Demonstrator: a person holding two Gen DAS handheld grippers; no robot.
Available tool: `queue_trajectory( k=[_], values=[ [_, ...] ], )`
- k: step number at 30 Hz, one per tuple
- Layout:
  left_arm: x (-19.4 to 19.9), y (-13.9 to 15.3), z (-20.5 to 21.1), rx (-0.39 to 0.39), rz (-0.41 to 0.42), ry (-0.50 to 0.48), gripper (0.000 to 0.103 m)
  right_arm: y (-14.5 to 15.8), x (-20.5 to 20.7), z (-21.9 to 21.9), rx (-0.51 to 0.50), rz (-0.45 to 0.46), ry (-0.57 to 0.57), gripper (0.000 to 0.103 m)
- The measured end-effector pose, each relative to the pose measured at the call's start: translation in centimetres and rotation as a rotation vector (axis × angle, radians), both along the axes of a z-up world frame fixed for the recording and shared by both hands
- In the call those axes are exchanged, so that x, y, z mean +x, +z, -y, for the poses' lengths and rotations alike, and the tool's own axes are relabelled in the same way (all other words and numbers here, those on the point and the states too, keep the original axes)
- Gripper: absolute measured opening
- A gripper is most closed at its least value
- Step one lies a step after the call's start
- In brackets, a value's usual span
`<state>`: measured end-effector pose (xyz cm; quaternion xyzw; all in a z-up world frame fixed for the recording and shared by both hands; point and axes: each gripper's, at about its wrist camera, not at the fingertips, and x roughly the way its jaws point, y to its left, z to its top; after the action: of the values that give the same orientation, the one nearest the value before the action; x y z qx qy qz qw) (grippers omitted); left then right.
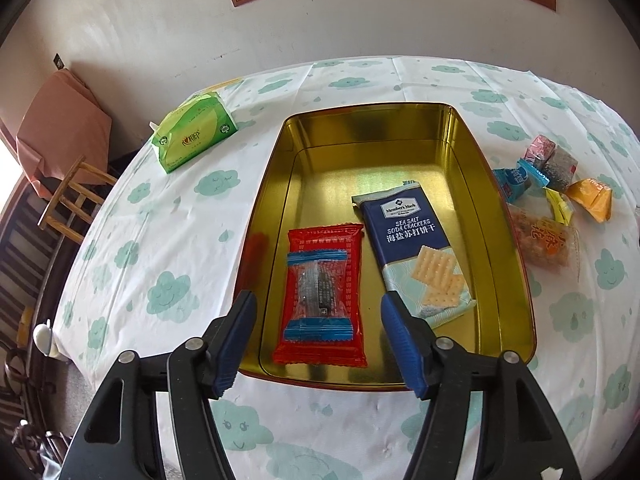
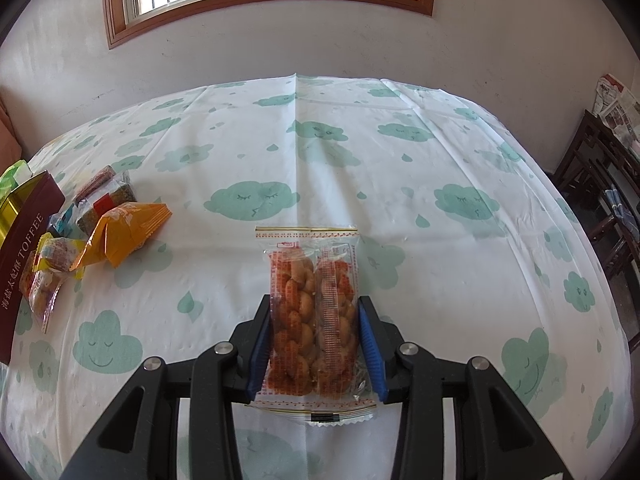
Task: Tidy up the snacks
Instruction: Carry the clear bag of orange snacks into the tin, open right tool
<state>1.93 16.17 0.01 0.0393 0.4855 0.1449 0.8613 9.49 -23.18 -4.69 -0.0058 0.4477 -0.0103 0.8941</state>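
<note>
A gold tin [image 1: 500,216] lies open on the cloud-print tablecloth. Inside it rest a red snack pack [image 1: 324,272] with a small clear blue-striped packet [image 1: 318,288] on top, and a blue cracker pack [image 1: 416,248] to the right. My left gripper [image 1: 318,308] hovers open over the near end of the tin, its fingers either side of the red pack and apart from it. In the right wrist view, my right gripper [image 2: 314,312] is shut on a clear bag of twisted fried dough [image 2: 314,300], held above the table. The tin's dark outer wall [image 2: 20,264] shows at the far left.
Loose snacks lie right of the tin: an orange pack [image 1: 592,198], a blue pack [image 1: 516,180], dark bars [image 1: 558,162] and a clear bag [image 1: 544,242]. A green tissue pack [image 1: 194,132] sits at the back left. A wooden chair [image 1: 72,196] stands off the table's left edge.
</note>
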Motion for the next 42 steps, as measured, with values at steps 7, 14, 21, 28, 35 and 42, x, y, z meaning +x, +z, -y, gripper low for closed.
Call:
queue_trajectory(
  k=[7,14,21,28,35,42],
  values=[
    [-1.0,-0.4,-0.1,-0.06,0.013,-0.012,0.068,0.3,-0.3,-0.3,-0.011,-0.023,-0.029,0.04],
    [-2.2,0.8,-1.1,-0.095,0.071,0.002,0.079,2.7,-1.5,-1.2,0.014,0.01,-0.031,0.04],
    [-3.1,1.7,-3.4,-0.116,0.106,0.075,0.085,6.6,-2.0,-6.4,0.063,0.058,0.094,0.04],
    [-4.1,1.6,-6.4,-0.121,0.105,0.171,0.086,8.0,-2.8,-14.9,0.124,0.048,0.274,0.04],
    [-4.9,0.7,-8.6,-0.1,0.067,0.244,0.087,8.4,-3.4,-23.1,0.17,0.03,0.426,0.04],
    [-5.5,0.4,-9.9,-0.088,0.062,0.273,0.088,8.2,-3.8,-29.5,0.163,0.014,0.534,0.04]
  ],
)
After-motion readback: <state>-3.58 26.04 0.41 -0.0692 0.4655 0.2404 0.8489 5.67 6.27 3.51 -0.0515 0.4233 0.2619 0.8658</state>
